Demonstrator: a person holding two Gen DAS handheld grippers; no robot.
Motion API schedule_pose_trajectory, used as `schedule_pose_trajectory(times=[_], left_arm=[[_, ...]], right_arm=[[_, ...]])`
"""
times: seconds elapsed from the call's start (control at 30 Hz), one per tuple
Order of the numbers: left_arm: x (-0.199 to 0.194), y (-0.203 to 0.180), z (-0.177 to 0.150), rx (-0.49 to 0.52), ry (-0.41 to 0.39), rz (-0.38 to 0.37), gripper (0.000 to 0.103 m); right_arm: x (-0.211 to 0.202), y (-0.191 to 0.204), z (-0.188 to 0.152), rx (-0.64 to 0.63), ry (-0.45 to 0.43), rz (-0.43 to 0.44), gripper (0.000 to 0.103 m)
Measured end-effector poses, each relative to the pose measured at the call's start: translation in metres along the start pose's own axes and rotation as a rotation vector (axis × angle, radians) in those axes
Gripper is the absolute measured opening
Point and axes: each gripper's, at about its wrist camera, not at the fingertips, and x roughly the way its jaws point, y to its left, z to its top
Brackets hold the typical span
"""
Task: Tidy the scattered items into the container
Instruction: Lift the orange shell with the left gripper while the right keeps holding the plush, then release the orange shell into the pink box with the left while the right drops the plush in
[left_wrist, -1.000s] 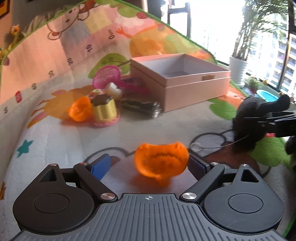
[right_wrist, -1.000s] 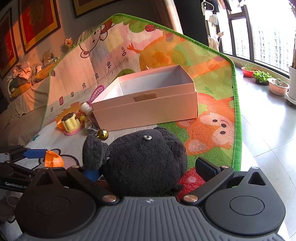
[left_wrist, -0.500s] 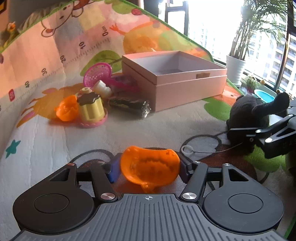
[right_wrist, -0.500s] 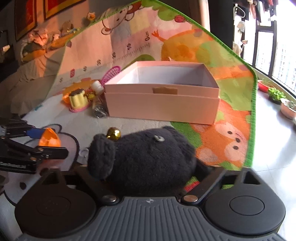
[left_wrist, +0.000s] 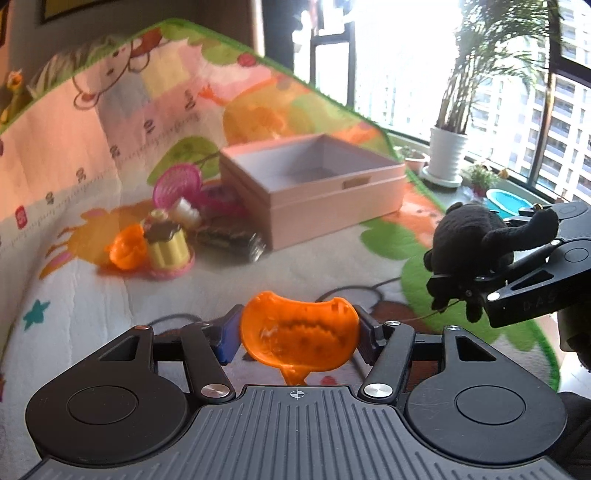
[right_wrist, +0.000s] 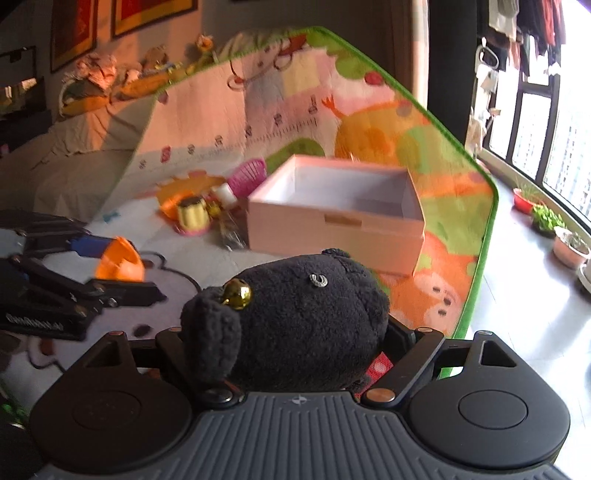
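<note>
Ahead, the pink box (left_wrist: 314, 192) sits empty on the mat. Right gripper (right_wrist: 295, 332) clamps the black plush (right_wrist: 306, 317), which could snag the rim; left gripper (left_wrist: 299, 341) pinches the orange cup (left_wrist: 299, 339), which may slip.

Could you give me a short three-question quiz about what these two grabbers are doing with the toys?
1. True or false: the pink box already holds a toy.
2. What do the left gripper fingers pinch: A) orange toy, B) yellow cake toy, C) pink basket?
3. What does the right gripper carry?

Key: 1 false, it looks empty; 2 A; 3 the black plush toy.
</note>
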Motion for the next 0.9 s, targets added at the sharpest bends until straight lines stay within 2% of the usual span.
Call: schedule_pose_trajectory(times=[0.23, 0.37, 0.47, 0.57, 0.7, 0.83, 0.9], left_arm=[[-0.026, -0.019, 0.016, 0.077, -0.077, -0.025, 0.066], [-0.031, -0.027, 0.037, 0.136, -0.130, -0.025, 0.066], [-0.023, -0.028, 0.059, 0.175, -0.163, -0.019, 0.066], [0.000, -0.023, 0.090, 0.195, -0.181, -0.011, 0.065], [0.056, -0.008, 0.134, 0.199, -0.180, -0.017, 0.065], [0.125, 0.008, 0.167, 0.179, -0.128, -0.020, 0.065], [0.154, 0.017, 0.177, 0.167, -0.098, -0.023, 0.064]], right_arm=[[-0.027, -0.007, 0.036, -0.007, -0.084, -0.010, 0.086], [-0.024, -0.024, 0.067, -0.005, -0.132, -0.031, 0.086], [-0.011, -0.049, 0.104, 0.027, -0.186, -0.035, 0.086], [0.022, -0.073, 0.141, 0.041, -0.214, -0.062, 0.086], [0.095, -0.104, 0.180, 0.074, -0.152, -0.097, 0.086], [0.166, -0.136, 0.193, 0.198, -0.059, -0.055, 0.086], [0.197, -0.148, 0.193, 0.250, -0.023, 0.005, 0.086]])
